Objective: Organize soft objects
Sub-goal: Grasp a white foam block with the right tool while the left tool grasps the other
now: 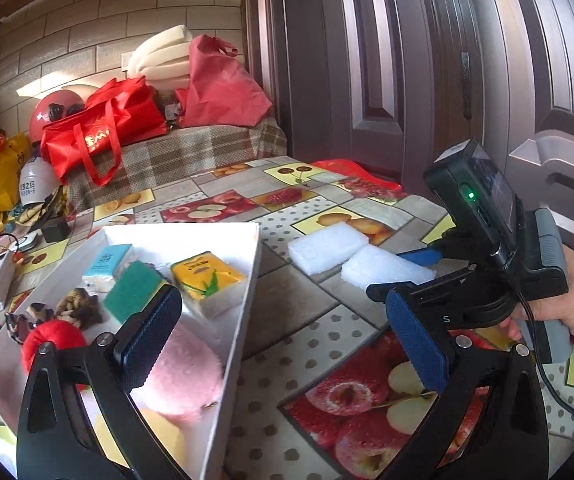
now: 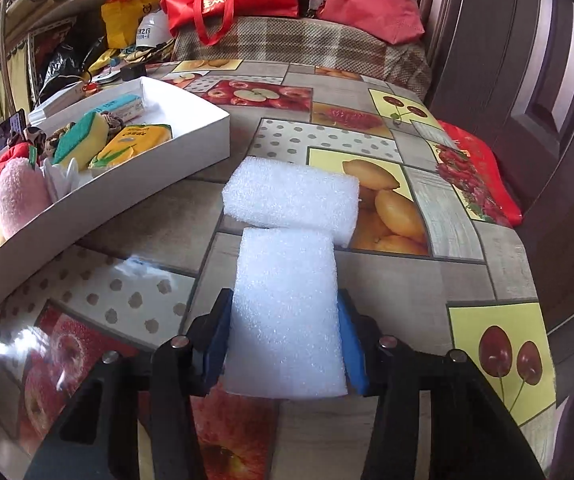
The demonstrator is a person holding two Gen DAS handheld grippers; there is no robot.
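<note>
Right hand-held gripper (image 2: 285,344): nearest the right wrist view; blue pads pressed against both sides of a white foam block (image 2: 285,312), clenched on it just above the worktop.
Left hand-held gripper (image 1: 283,340): jaws spread wide, nothing between the pads; left pad over the box, right pad over the cloth.
Worktop (image 2: 483,248): covered by a fruit-print cloth, glossy, with apples, lemons and cherries.
Box (image 2: 135,184): white, shallow, on the left part of the worktop, well apart from the foam.
Second foam block (image 2: 293,198): lies flat on the cloth, crosswise, touching the far end of the held block.
Pink plush (image 1: 185,372): inside the box, near end, under the left pad.
Red plush (image 1: 53,344): inside the box, beside the pink one.
Yellow tissue pack (image 1: 207,280): in the box, far half, against the right wall.
Green sponge (image 1: 133,294): in the box, between the yellow pack and a braided brown item (image 1: 79,306).
Blue tissue pack (image 1: 107,266): far corner of the box.
Background: red bags (image 1: 99,136) on a plaid cover; content not readable.
</note>
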